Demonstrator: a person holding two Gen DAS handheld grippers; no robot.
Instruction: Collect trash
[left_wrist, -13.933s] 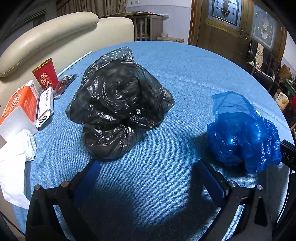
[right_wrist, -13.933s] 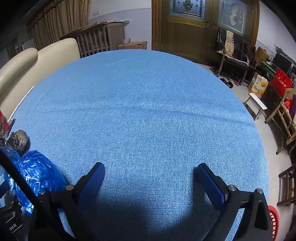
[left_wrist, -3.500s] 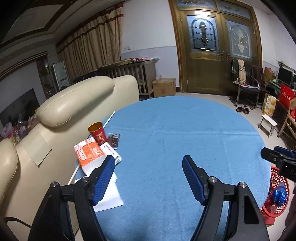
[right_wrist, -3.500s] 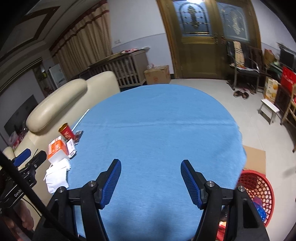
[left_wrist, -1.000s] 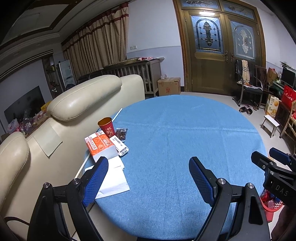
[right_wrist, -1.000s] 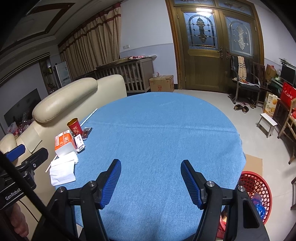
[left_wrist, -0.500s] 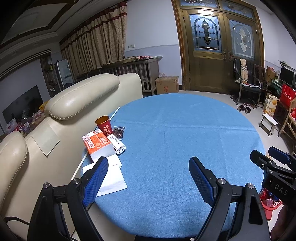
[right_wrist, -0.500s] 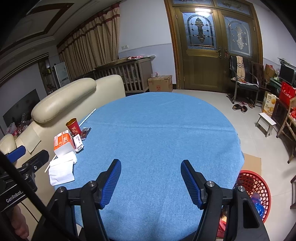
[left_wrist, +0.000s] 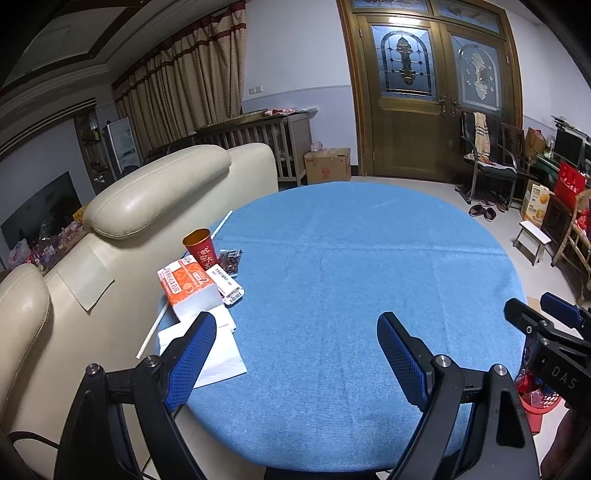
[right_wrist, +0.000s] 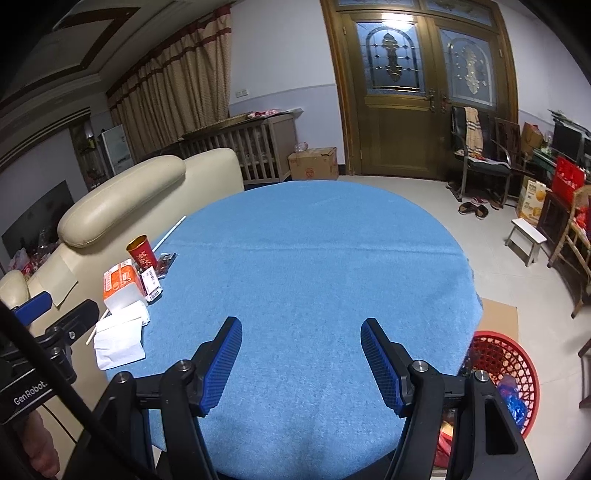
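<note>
The round table (right_wrist: 314, 258), covered in blue cloth, is taken as the reference. The left gripper (left_wrist: 295, 350) is held above the near edge of the table; its jaws are spread wide and nothing is seen between them. The right gripper (right_wrist: 301, 354) is likewise held above the near edge of the table, with its jaws apart by a narrower gap and nothing between them.

The remaining trash is grouped at the left edge of the table, next to the cream sofa (left_wrist: 147, 192). A red paper cup (left_wrist: 201, 251) is stood upright there. An orange carton (left_wrist: 186, 284) is laid just in front of the cup, and a white labelled packet (left_wrist: 225, 284) is placed against the carton's right side. White paper sheets (left_wrist: 221, 350) are spread nearer the grippers, overhanging the table edge. A white straw (left_wrist: 155, 325) is laid along the same edge.

A red basket (right_wrist: 506, 373) is set on the floor at the right of the table; blue material is visible inside it.
</note>
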